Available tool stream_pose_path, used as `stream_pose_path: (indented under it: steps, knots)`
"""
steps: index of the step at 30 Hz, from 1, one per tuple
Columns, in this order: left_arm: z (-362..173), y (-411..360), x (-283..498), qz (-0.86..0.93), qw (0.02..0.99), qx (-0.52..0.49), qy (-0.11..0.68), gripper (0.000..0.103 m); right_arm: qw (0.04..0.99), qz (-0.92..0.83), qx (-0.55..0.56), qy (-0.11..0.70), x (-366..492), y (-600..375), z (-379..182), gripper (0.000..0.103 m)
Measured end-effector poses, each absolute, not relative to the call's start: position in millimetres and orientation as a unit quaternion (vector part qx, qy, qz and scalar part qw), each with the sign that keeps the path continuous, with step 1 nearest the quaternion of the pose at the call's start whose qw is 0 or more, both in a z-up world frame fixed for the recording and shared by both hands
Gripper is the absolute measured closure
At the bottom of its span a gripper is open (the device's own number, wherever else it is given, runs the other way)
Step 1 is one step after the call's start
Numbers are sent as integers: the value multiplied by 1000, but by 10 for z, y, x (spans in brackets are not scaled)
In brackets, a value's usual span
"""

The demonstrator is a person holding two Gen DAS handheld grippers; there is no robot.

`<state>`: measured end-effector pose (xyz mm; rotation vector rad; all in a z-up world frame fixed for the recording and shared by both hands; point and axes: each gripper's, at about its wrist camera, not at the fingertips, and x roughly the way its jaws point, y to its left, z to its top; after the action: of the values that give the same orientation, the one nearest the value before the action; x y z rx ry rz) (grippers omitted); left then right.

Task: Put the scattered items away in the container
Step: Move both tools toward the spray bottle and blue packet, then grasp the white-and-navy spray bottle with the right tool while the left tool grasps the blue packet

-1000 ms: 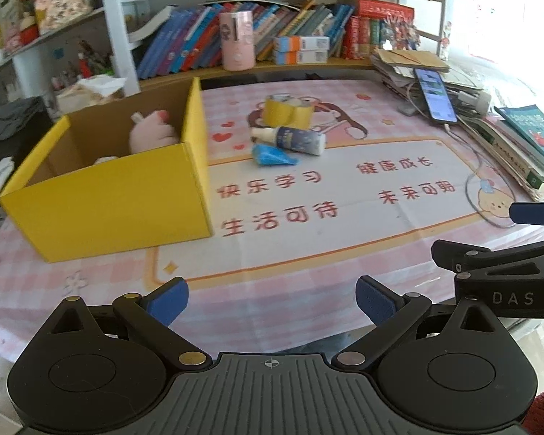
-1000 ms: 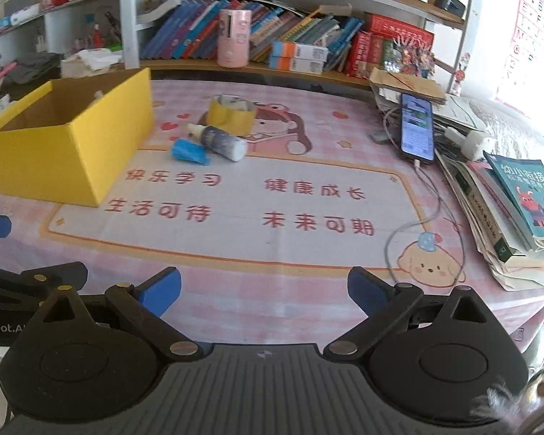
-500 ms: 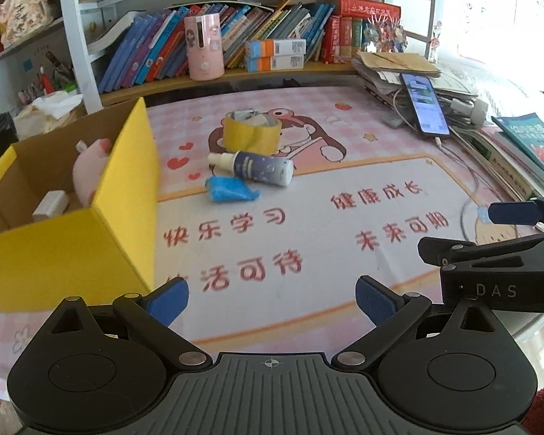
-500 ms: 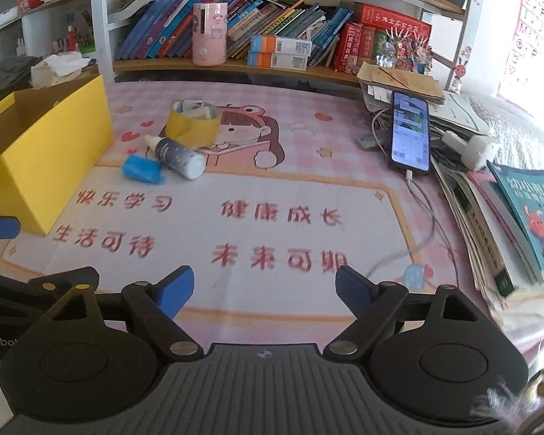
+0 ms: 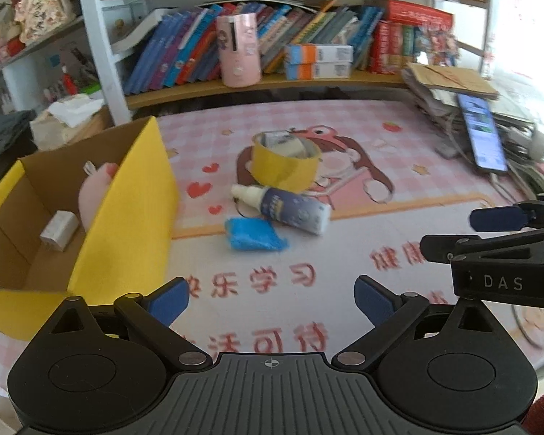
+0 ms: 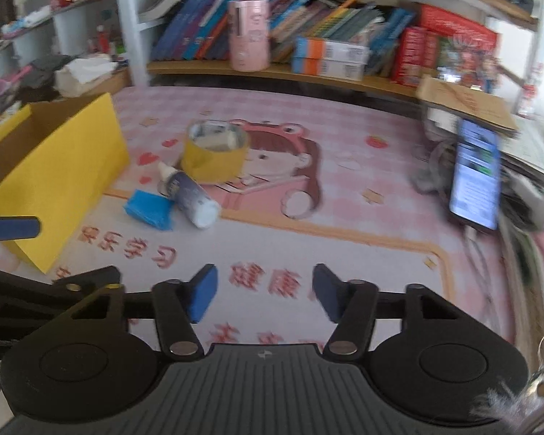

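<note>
A yellow cardboard box [image 5: 127, 217] [image 6: 58, 166] stands at the left of the pink mat, with a pink plush toy [image 5: 94, 195] and a white block [image 5: 60, 230] inside. Beside it lie a yellow tape roll [image 5: 286, 163] [image 6: 214, 154], a dark blue bottle with a white cap [image 5: 290, 208] [image 6: 188, 195] and a blue packet [image 5: 254, 235] [image 6: 148, 210]. My left gripper [image 5: 272, 301] hovers short of them, jaws wide and closing slightly, nothing between them. My right gripper [image 6: 264, 293] is to its right; its jaws are closing with nothing between them.
A shelf of books with a pink cylinder [image 5: 237, 50] runs along the back. At the right edge lie a phone [image 5: 482, 134] [image 6: 477, 170] on stacked papers, cables and books. The printed mat [image 5: 344, 253] between grippers and items is bare.
Both grippers have moved forward, so the box, tape, bottle and packet appear larger and nearer. The right gripper's jaws have narrowed markedly; the left's only slightly.
</note>
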<state>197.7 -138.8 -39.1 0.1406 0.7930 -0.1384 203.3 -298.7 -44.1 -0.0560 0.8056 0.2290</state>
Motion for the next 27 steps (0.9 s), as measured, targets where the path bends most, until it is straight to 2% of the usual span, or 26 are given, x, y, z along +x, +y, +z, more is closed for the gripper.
stream_pose_path:
  steps: [3, 10, 17, 27]
  knots:
    - [-410, -1429, 2112, -49, 917, 75, 389, 17, 908, 151, -34, 390, 2255, -2948, -441, 57]
    - [-530, -1506, 2415, -22, 912, 86, 401, 30, 889, 230, -60, 393, 2798, -2783, -494, 61]
    - [-637, -1363, 2668, 3, 910, 40, 412, 42, 863, 283, -65, 414, 3330, -2685, -583, 71]
    - [-809, -1322, 2969, 4, 902, 8, 432, 43, 812, 351, -71, 461, 3729, -2412, -770, 72]
